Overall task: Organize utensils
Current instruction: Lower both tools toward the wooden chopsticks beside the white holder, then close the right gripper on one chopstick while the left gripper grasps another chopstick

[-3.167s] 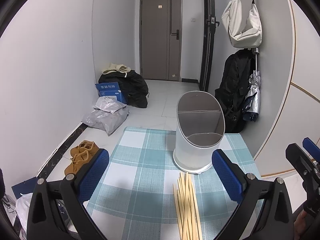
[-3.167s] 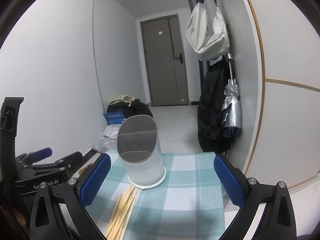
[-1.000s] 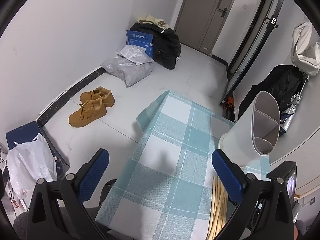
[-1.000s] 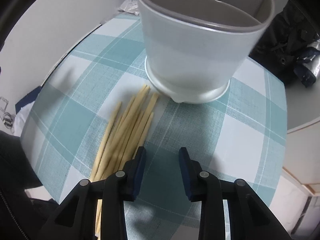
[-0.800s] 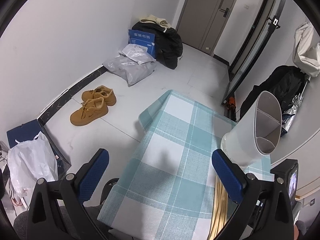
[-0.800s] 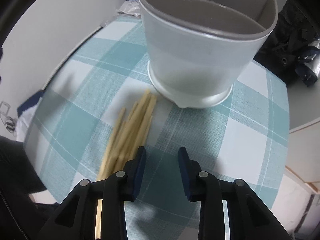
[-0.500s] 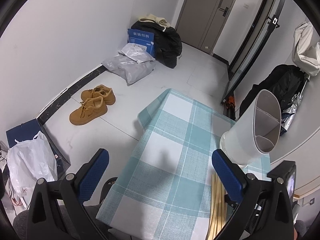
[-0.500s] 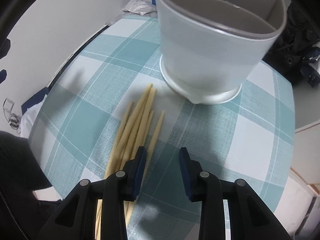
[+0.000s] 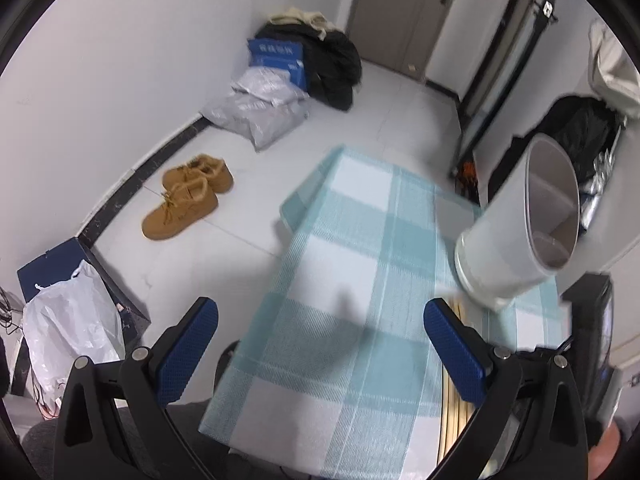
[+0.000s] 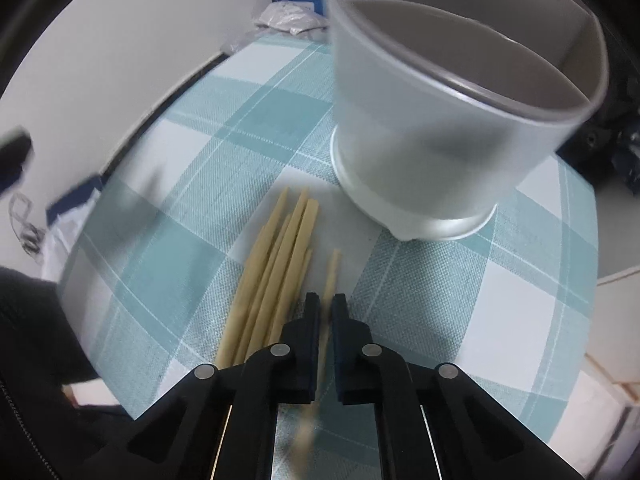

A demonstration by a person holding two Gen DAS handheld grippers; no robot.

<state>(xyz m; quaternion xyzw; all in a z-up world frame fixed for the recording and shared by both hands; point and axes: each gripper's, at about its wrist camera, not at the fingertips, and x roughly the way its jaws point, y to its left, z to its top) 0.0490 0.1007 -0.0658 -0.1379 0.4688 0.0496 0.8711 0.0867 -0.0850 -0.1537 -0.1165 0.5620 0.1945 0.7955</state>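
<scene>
Checked teal cloth covers the desk [image 10: 500, 300], white utensil holder [image 10: 420, 128] standing on it. Just beside its base lie the bamboo chopsticks [image 10: 276, 264]. Right tool [image 10: 325, 312] is clamped on one chopstick [image 10: 331, 276]; left tool [image 9: 320, 344] hangs released, well apart.

Tan shoes [image 9: 186, 196] (a pair), grey bags [image 9: 256, 118], blue box [image 9: 278, 58]

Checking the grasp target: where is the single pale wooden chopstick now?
In the right wrist view, the single pale wooden chopstick sits between the right gripper fingers, right of the chopstick bundle, before the grey utensil holder.
</scene>
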